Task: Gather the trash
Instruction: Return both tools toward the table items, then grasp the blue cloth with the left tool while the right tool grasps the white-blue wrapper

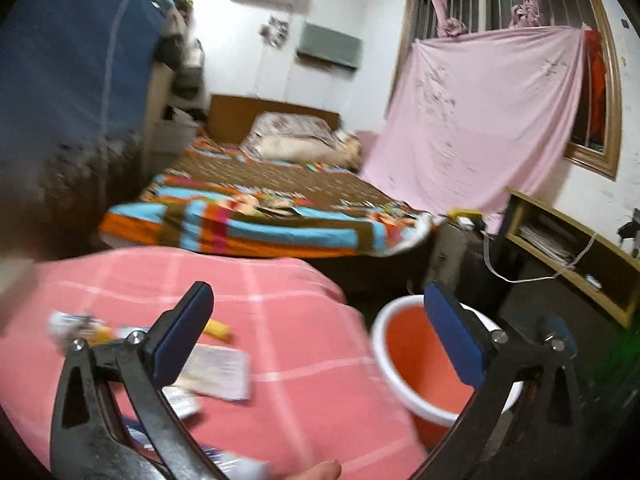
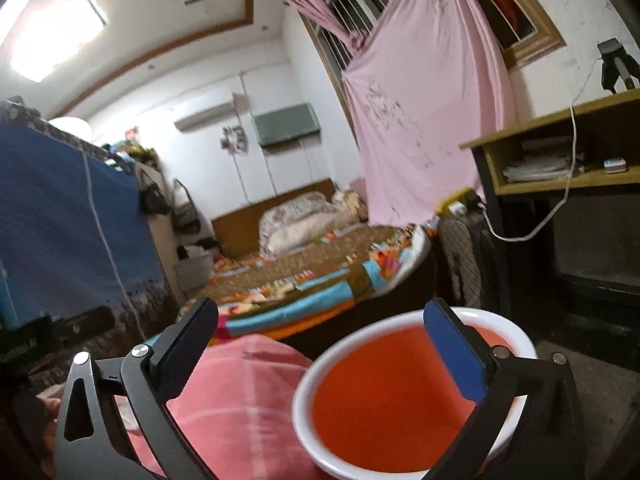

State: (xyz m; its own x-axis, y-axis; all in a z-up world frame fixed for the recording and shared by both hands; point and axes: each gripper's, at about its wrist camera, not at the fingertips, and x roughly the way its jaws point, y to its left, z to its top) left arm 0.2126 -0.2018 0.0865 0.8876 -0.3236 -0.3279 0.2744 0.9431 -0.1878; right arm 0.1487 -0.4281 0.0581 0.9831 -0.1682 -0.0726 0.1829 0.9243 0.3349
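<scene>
A pink cloth (image 1: 192,280) crossed by a pale check is seen in front, and on it are blurred scraps: a yellow piece (image 1: 219,329) and what seems to be a white printed paper (image 1: 218,372). The bucket (image 2: 384,400) is coloured orange-red inside and rimmed in white, while the fingers (image 1: 182,332) of both grippers are black with blue pads. The bed cover (image 1: 256,216) is patterned in brown with blue, orange and red stripes; a plain pink sheet (image 1: 480,120) is hung at the window, and a dark blue cloth (image 2: 52,216) is shown at the left.
</scene>
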